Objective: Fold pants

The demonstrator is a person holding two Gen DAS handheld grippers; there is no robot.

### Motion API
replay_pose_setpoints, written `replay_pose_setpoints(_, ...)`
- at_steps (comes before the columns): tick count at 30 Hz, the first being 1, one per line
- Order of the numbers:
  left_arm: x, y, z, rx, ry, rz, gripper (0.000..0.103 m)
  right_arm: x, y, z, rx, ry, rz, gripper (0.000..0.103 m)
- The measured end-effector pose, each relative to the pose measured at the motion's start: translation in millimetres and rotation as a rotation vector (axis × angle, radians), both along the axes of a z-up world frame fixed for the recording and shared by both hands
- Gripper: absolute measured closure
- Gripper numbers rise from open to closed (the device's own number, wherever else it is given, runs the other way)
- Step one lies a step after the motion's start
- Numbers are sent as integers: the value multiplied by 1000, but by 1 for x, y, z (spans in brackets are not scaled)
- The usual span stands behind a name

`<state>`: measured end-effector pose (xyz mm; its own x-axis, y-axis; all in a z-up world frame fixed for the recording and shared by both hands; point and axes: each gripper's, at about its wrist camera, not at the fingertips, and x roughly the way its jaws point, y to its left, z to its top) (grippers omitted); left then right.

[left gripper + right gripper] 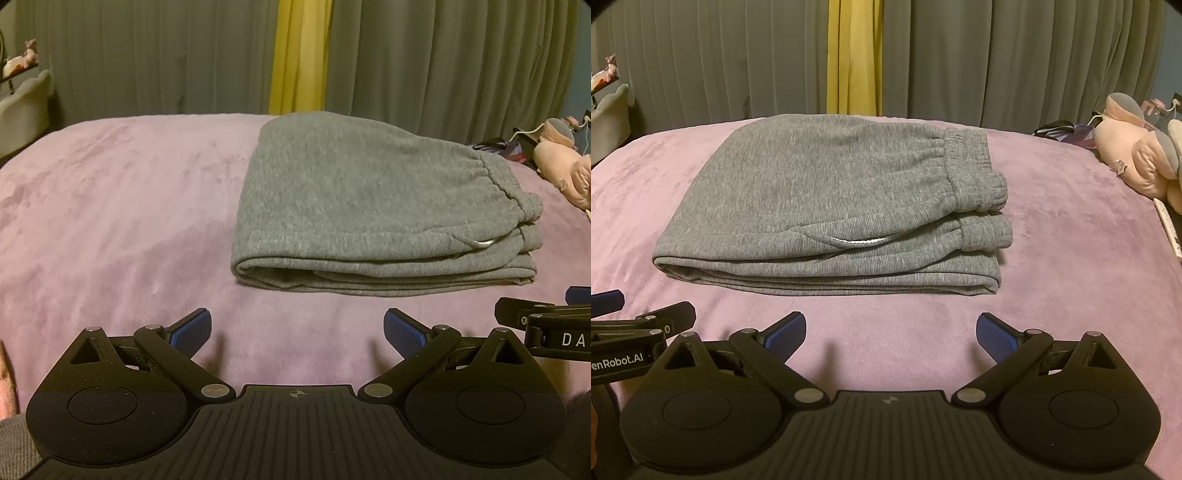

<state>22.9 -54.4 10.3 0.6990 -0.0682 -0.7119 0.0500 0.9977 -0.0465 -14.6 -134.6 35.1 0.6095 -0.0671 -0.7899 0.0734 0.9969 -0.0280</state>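
A bedroom in someone's home. A bed with a pink plush blanket [1071, 229] fills the room, long grey curtains [997, 59] hang behind its far edge with a yellow curtain [854, 55] between them, and a pink stuffed toy [1137, 162] slumps at the bed's right edge.

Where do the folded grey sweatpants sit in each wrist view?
Left wrist: grey sweatpants lie right of centre on the purple blanket.
Right wrist: grey sweatpants lie centre, slightly left.
Shared landmark: the yellow curtain strip behind them.
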Motion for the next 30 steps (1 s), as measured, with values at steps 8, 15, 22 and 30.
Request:
replay_pose_setpoints(8,0,0,0,1,-1,1,1,0,-1,1,-3,-3,1,4)
replay_pose_setpoints(15,0,0,0,0,-1,2,1,0,0,1,-5,-4,5,4)
replay_pose_setpoints(22,0,0,0,0,-2,1,1,0,0,0,-4,-3,6,4)
replay_pose_setpoints(30,0,0,0,0,-2,1,1,0,0,0,-5,-4,5,4)
